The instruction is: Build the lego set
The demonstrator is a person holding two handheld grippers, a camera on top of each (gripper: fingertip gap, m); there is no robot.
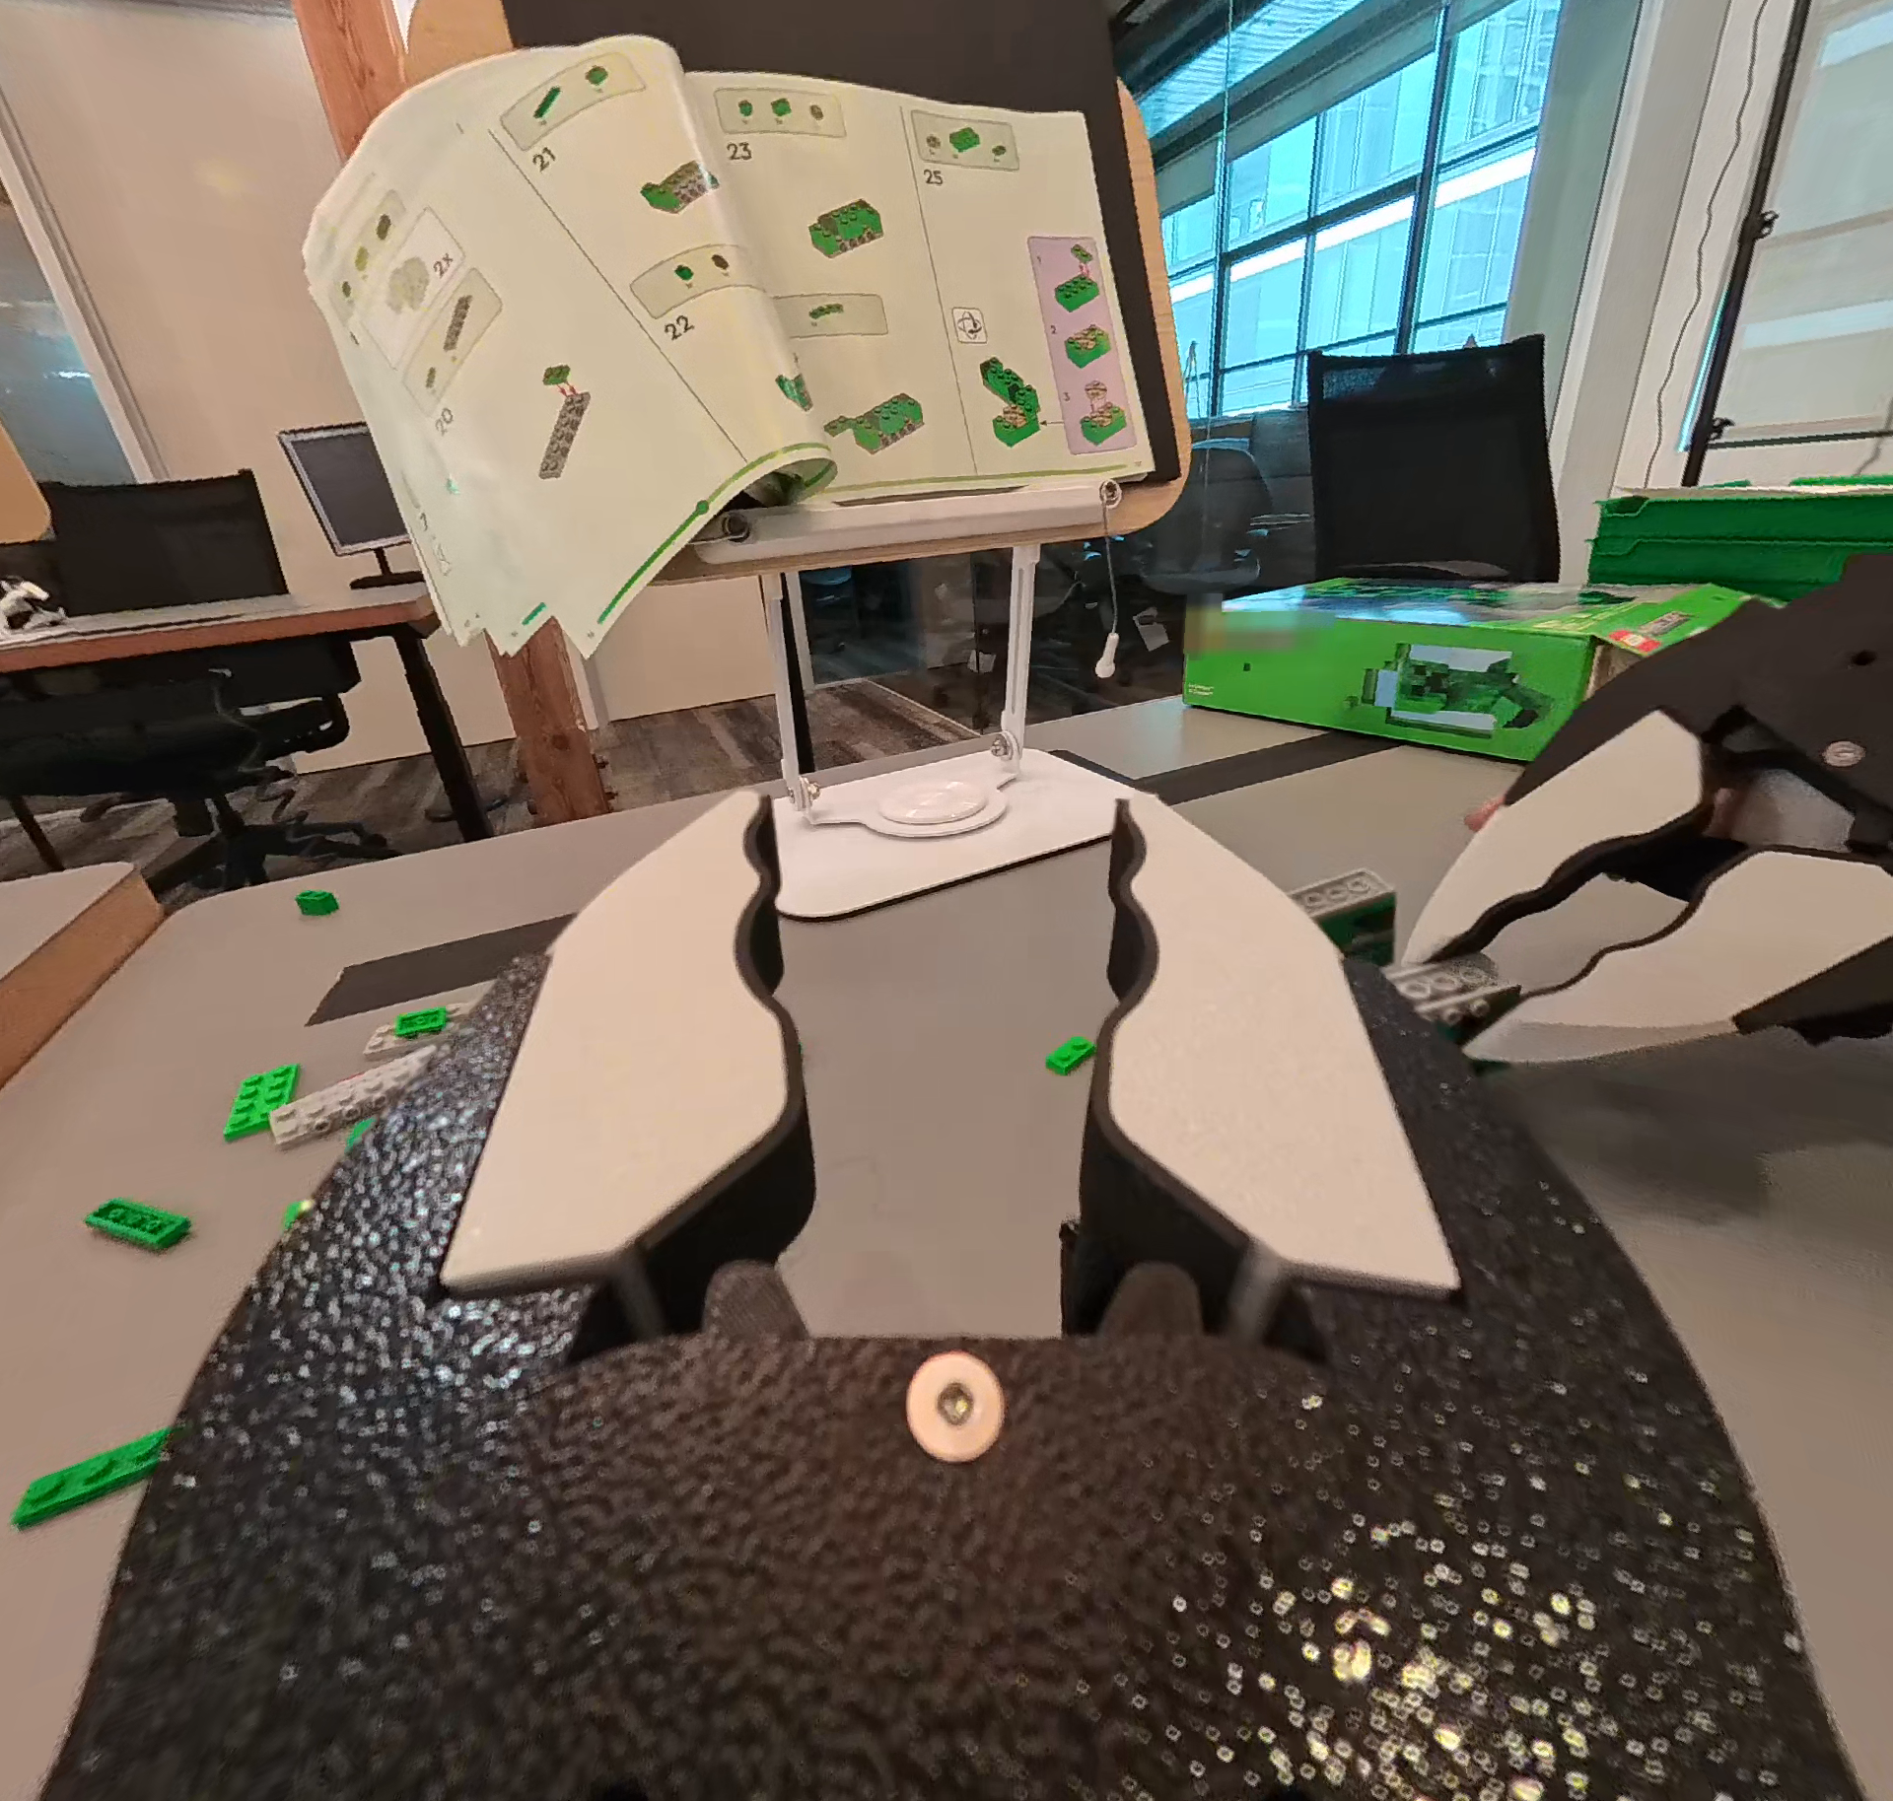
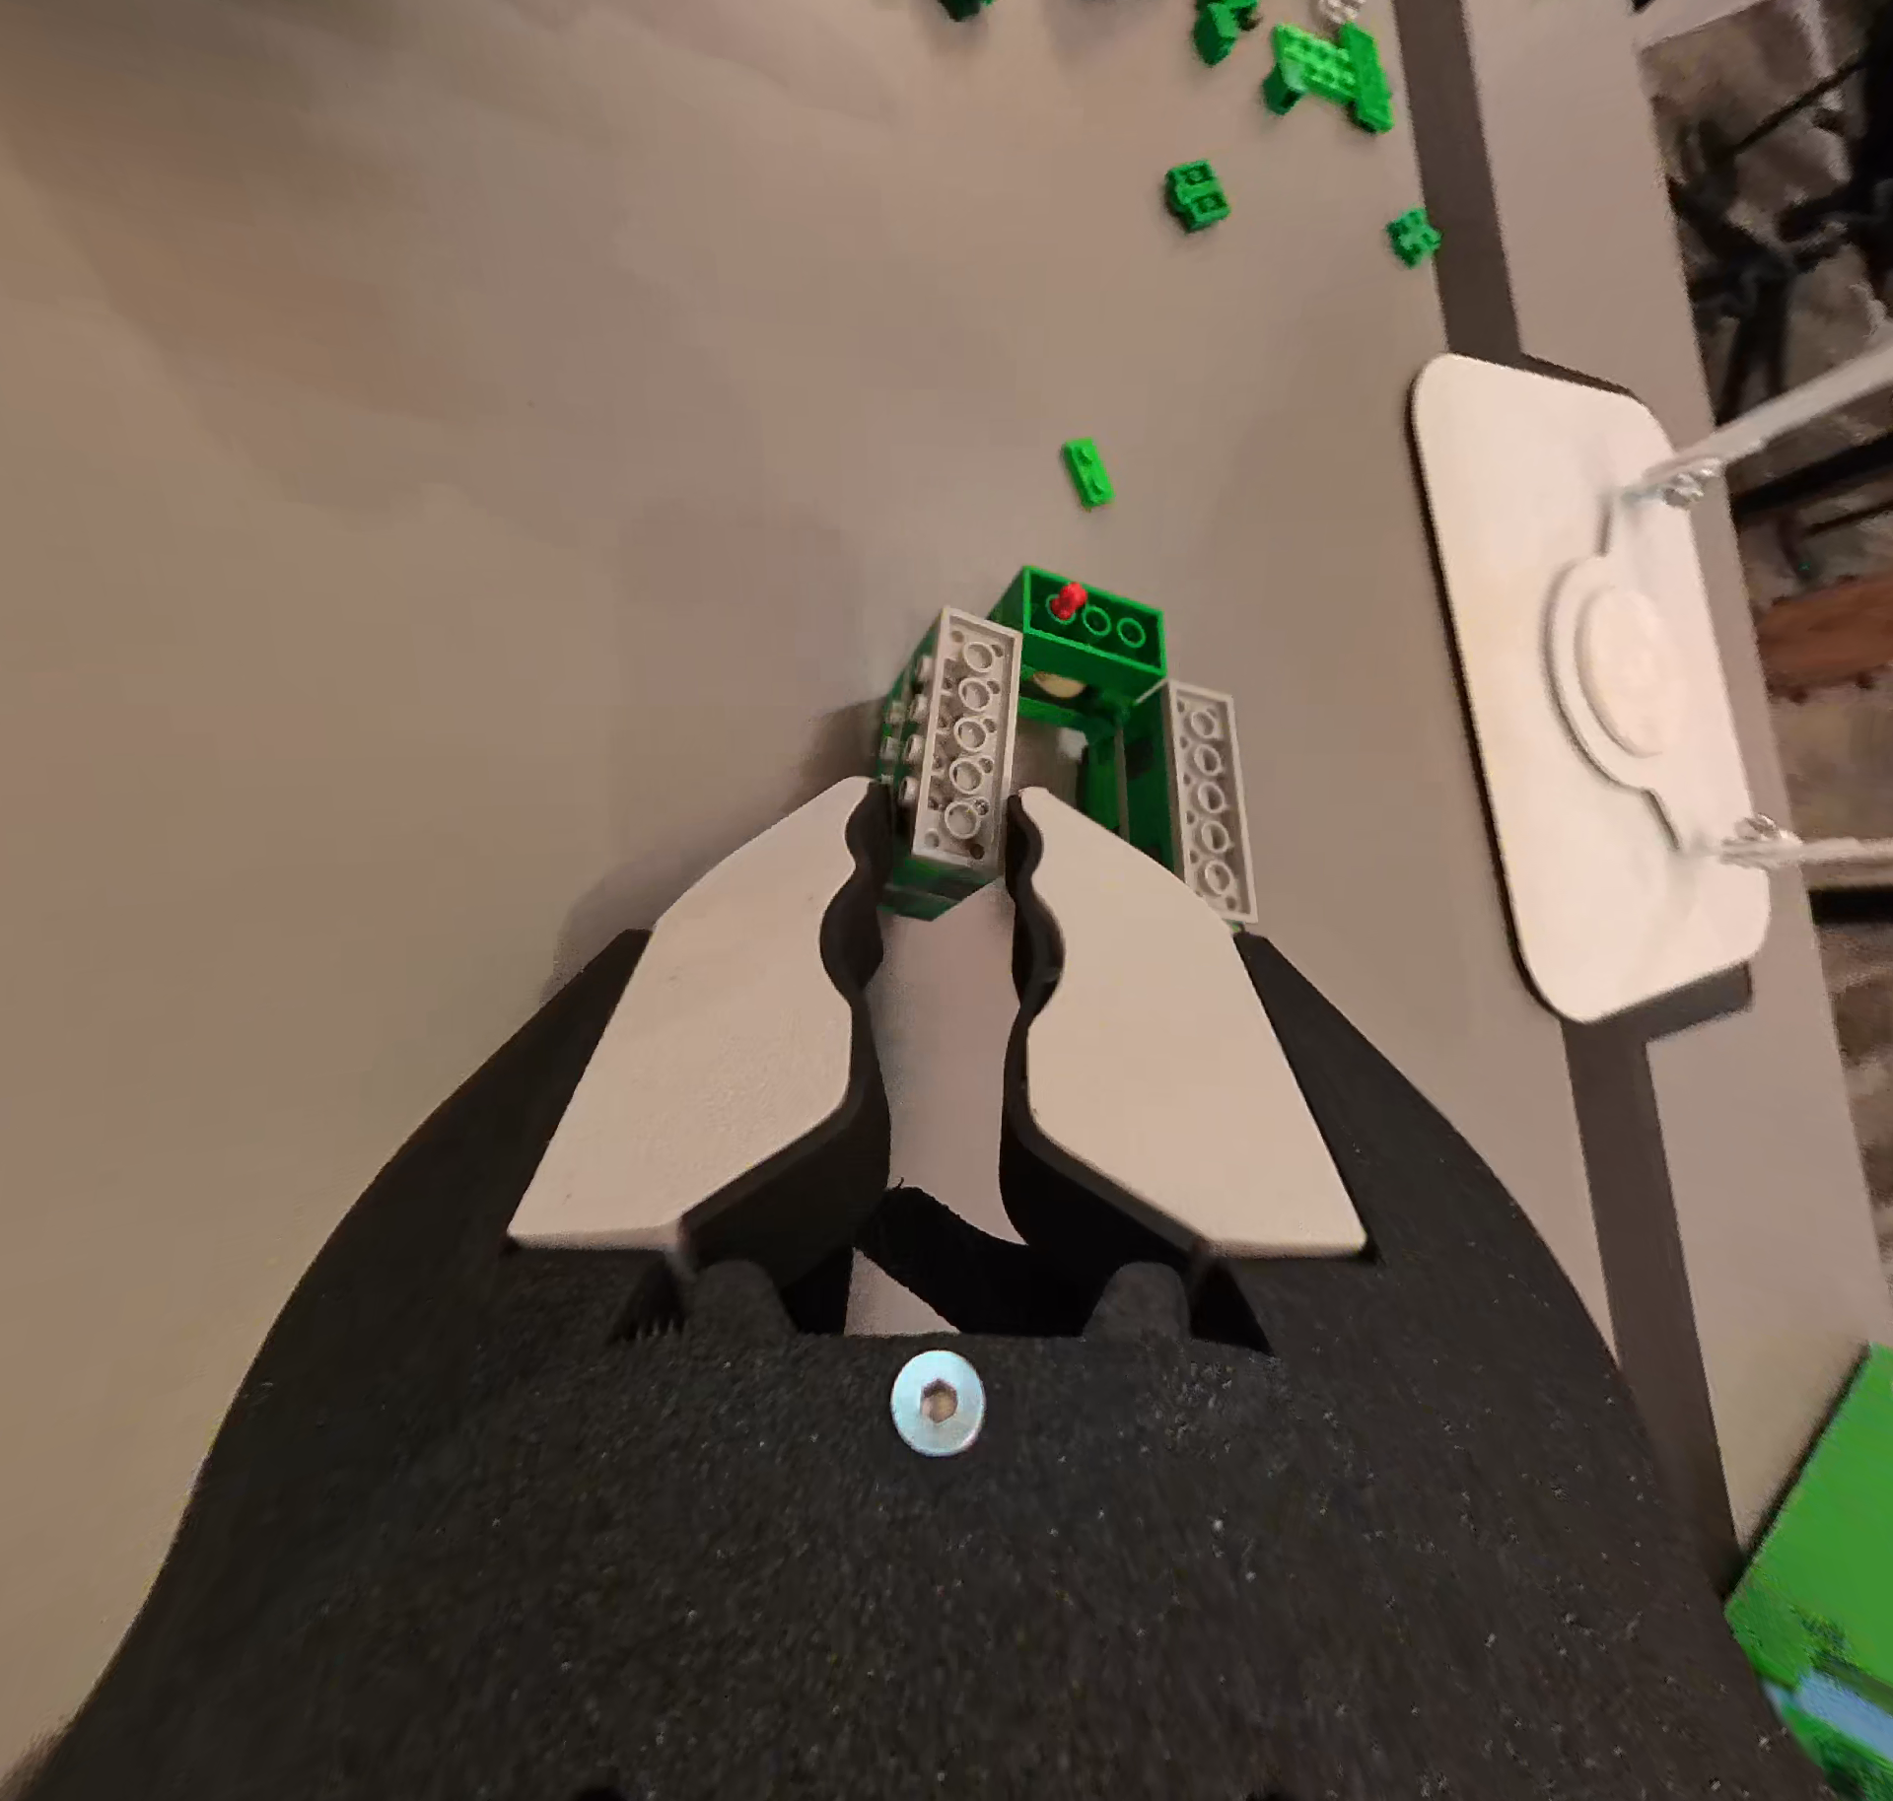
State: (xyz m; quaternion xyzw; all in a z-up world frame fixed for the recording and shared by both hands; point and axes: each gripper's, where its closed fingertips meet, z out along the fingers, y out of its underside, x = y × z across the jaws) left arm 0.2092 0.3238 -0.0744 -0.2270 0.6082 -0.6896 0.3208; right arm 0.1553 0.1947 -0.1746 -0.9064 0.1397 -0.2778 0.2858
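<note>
Green-and-grey lego assembly (image 2: 1035, 769) at frame centre on the surface (image 2: 410, 420), long axis running straight away from the right claw (image 2: 942, 820). Pinched there by one grey brick (image 2: 963, 738). Left claw (image 1: 942, 892) wide open, empty, farther off.

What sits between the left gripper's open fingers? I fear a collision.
Only bare grey table, in the left wrist view; a small green plate lies near the right finger.
</note>
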